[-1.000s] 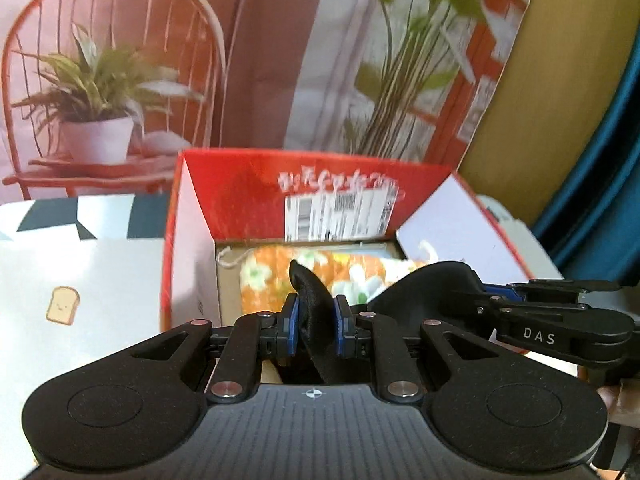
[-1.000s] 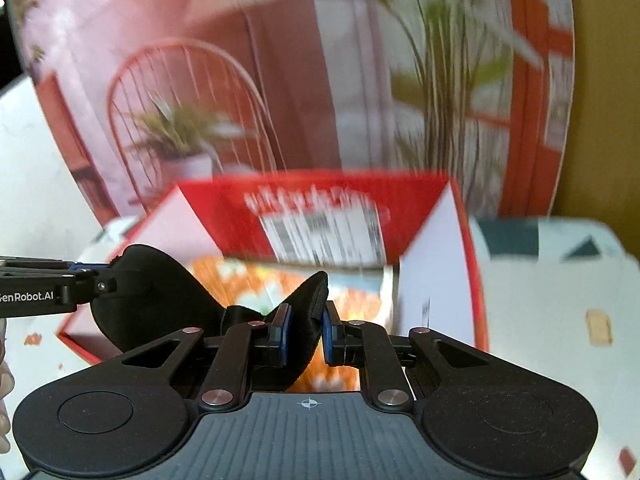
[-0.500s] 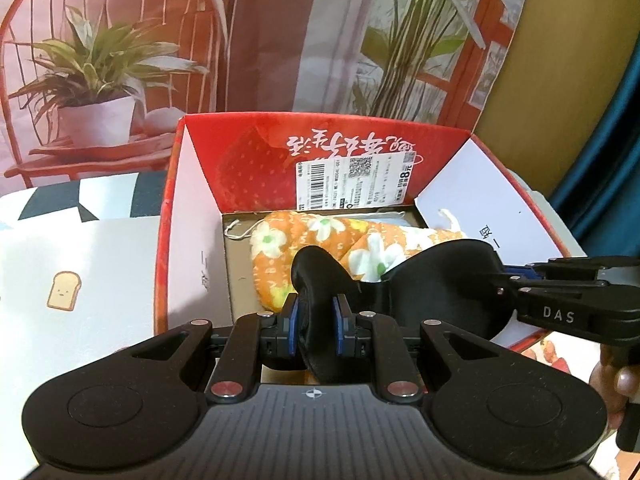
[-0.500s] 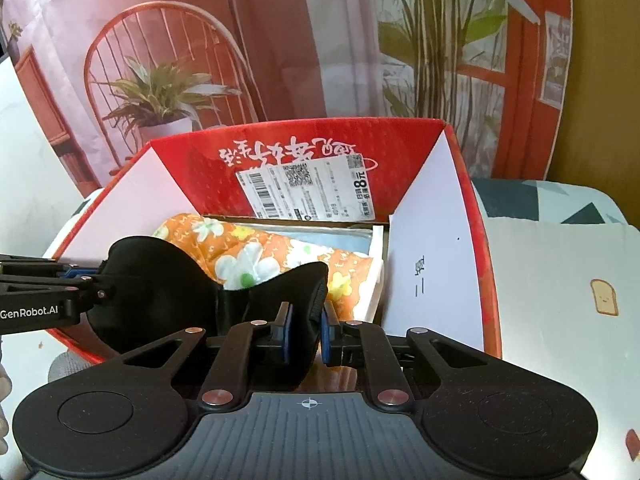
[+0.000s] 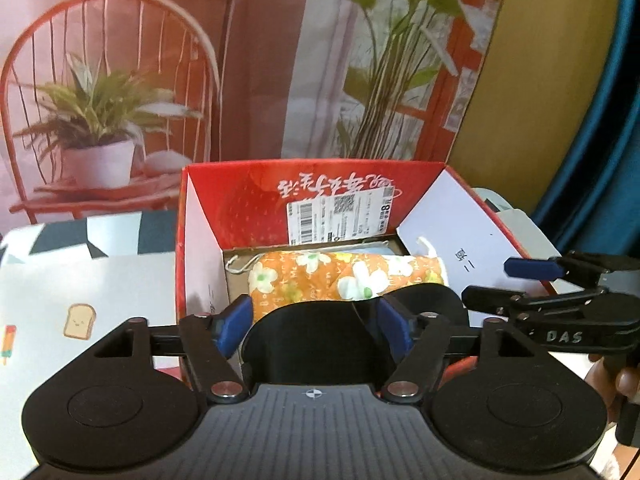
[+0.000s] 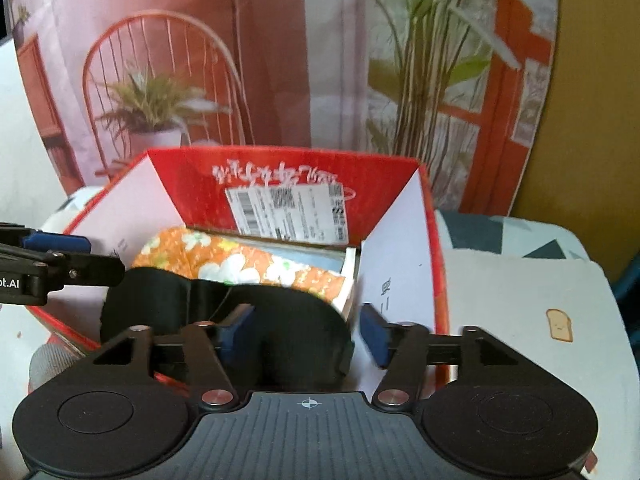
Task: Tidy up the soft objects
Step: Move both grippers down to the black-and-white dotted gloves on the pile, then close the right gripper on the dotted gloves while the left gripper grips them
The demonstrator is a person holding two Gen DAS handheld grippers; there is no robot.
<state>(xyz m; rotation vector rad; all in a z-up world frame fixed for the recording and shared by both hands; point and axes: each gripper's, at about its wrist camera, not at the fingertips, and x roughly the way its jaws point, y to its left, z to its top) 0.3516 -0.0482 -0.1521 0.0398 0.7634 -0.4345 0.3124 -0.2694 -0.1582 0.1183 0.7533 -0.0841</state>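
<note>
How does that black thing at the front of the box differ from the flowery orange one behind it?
The black eye mask is plain and flat; the orange floral pouch is patterned, plump and has a white drawstring. The mask lies nearest both open claws, the pouch deeper in the red box. Both are soft fabric.

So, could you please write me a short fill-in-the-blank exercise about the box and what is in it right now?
1. The left gripper has its fingers ____.
2. The black eye mask lies at the near edge of the ____ box.
3. The pouch in the box is orange with a ____ print.
4. On the box's far inner wall is a white ____ label.

Missing words: open; red; flower; barcode
</note>
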